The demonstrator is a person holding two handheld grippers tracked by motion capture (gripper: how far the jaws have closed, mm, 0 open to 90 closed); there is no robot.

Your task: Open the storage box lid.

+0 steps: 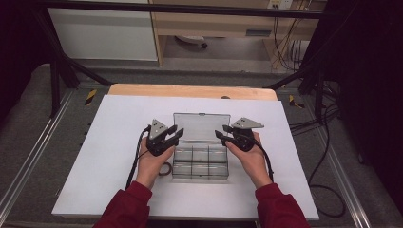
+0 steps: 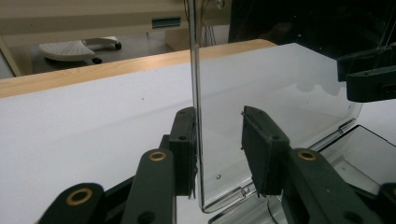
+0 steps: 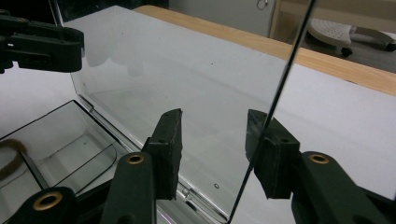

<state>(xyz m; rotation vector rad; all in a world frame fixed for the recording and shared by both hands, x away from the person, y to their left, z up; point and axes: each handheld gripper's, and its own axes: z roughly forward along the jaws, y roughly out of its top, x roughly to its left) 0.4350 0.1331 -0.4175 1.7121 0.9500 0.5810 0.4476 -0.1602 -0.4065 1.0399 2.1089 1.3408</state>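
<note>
Left gripper (image 2: 218,154) straddles the left edge of the clear plastic lid (image 1: 201,124), jaws apart, nothing clamped. The lid stands upright behind the clear compartmented box (image 1: 199,162) mid-table. Right gripper (image 3: 215,151) is likewise open around the right edge. If closed unevenly, the lid could be twisted or the box dragged.

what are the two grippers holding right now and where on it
Nothing is clamped. Both the left gripper and the right gripper are open, their jaws straddling opposite side edges of the clear box's upright lid.
</note>
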